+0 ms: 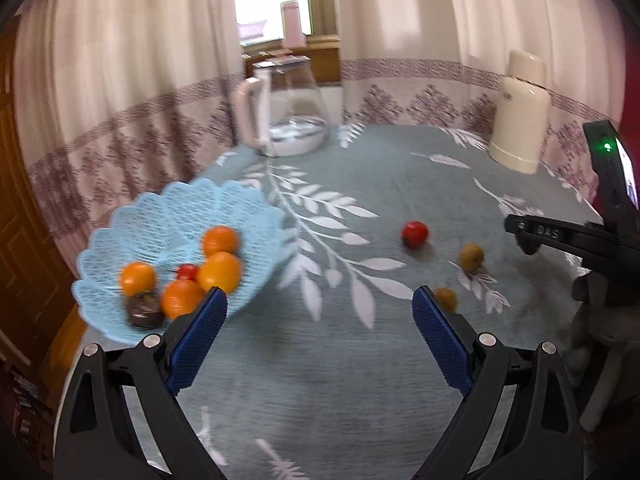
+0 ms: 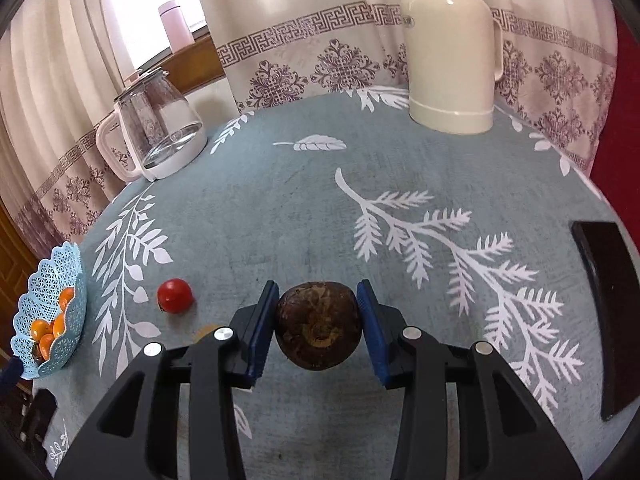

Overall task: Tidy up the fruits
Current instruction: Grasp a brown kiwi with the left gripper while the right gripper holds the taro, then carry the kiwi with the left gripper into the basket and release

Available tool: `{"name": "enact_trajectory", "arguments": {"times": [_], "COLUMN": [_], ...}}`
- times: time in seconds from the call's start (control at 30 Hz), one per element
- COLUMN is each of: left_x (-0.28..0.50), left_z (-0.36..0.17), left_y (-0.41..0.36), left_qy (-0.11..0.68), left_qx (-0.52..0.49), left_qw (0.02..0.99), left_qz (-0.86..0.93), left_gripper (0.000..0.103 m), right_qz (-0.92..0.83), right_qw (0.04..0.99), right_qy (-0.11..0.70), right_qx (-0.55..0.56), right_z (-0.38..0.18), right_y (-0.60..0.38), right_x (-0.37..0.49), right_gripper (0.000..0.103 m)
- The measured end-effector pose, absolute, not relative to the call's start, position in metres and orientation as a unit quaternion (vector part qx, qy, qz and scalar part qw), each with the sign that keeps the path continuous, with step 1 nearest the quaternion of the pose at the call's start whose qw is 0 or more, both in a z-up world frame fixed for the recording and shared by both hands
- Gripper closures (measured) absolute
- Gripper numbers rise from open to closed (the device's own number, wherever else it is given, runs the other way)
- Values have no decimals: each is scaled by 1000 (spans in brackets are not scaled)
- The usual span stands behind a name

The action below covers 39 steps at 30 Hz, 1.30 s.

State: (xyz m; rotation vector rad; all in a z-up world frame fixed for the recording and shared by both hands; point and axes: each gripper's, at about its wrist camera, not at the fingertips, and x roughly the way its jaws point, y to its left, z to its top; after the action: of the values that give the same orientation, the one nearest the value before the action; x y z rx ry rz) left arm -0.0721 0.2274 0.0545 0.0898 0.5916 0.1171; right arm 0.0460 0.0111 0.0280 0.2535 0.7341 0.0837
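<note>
The right gripper [image 2: 318,326], black with ribbed blue pads, is clamped on a round dark brown fruit with a rough, mottled skin [image 2: 319,326], held just above the grey-blue woven tablecloth printed with white leaf sprays [image 2: 280,184]. A smooth, glossy red tomato [image 2: 174,295] lies on the cloth to its left, and farther left, at the table edge, stands the pale blue plastic basket with a lacy, scalloped rim [image 2: 44,292], holding orange fruits. The left gripper [image 1: 320,314] hovers beside that basket [image 1: 168,216] with its jaws wide apart and nothing between them. The basket holds four round orange fruits [image 1: 219,271], a small red one [image 1: 187,271] and a dark brown one [image 1: 145,309]. On the cloth lie the tomato [image 1: 415,233], a dull olive-brown round fruit [image 1: 471,257] and a smaller orange-brown one [image 1: 446,298]. A clear glass kettle on a white base [image 1: 292,112] and a cream cylindrical flask [image 1: 520,116] stand at the back.
</note>
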Motion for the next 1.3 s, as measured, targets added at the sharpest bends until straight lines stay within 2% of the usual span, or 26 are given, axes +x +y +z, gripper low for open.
{"name": "enact_trajectory", "arguments": {"times": [0.13, 0.43, 0.83, 1.0, 1.07, 1.3], "left_x": [-58, -37, -15, -11, -9, -9], "left_z": [43, 26, 6, 5, 5, 4], "left_y": [217, 201, 192, 193, 193, 189], "left_qy": [323, 363, 404, 406, 406, 406], "left_qx": [35, 24, -3, -21, -25, -30], "left_qw": [946, 930, 910, 908, 907, 905], "left_qz": [10, -49, -91, -101, -104, -121], "left_gripper": [8, 18, 46, 48, 56, 74], "right_qz": [43, 47, 48, 48, 48, 48], "right_qw": [923, 920, 920, 920, 920, 920], "right_qy": [358, 361, 360, 360, 360, 360], "right_qx": [134, 145, 147, 148, 148, 148], "right_z": [26, 21, 20, 20, 20, 20], "right_y": [8, 5, 5, 6, 6, 5], "right_x": [46, 46, 46, 45, 45, 46], "right_gripper": [62, 62, 62, 62, 62, 62]}}
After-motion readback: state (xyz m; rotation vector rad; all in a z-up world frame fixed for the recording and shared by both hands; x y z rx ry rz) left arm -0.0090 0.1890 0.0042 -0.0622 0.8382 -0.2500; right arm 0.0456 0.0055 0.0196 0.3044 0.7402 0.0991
